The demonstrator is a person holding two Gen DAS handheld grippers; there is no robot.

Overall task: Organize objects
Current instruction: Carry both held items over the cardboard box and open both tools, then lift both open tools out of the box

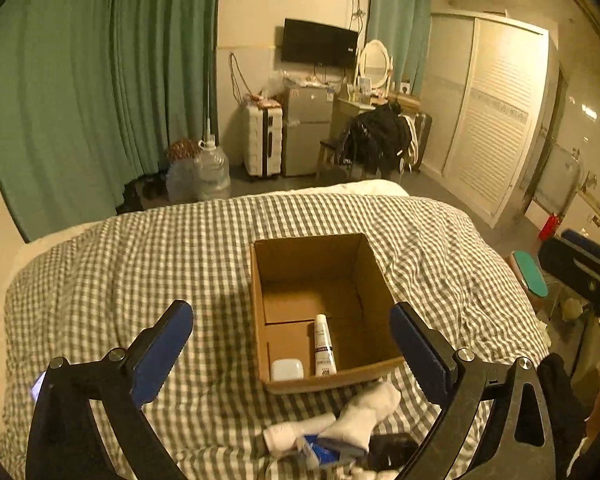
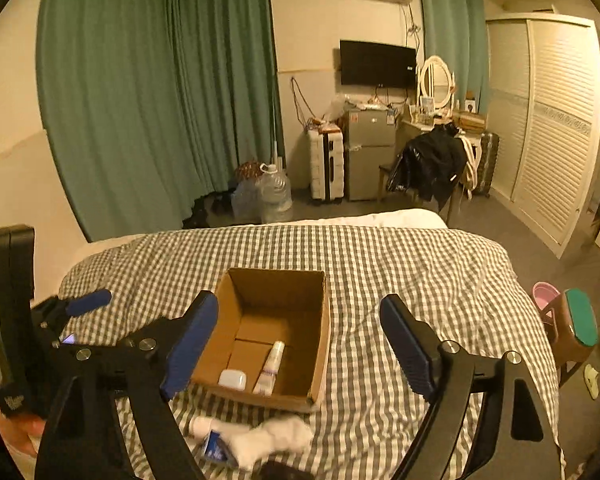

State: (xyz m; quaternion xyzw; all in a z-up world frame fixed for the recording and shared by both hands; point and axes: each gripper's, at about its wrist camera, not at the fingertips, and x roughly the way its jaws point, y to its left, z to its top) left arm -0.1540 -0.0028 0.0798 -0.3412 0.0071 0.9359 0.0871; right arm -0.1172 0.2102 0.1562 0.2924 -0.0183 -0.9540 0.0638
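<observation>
Hovering over the bed (image 1: 100, 264), both grippers (image 1: 292, 344) (image 2: 300, 340) spread their fingers wide, empty. 2 soft, light socks (image 1: 364, 412) lie near the box (image 1: 364, 276); pinch mid-bundle.

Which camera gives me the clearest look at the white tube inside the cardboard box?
The left wrist view: the white tube lies sharp and unobstructed against the cardboard box's floor, label print visible. In the right wrist view the tube is slightly blurred and seen more obliquely.

Bed (image 1: 140, 264) covered by checked quilt; open cardboard box (image 1: 376, 280), white socks (image 1: 364, 412) and blue packet (image 1: 316, 450) laid directly on it.
</observation>
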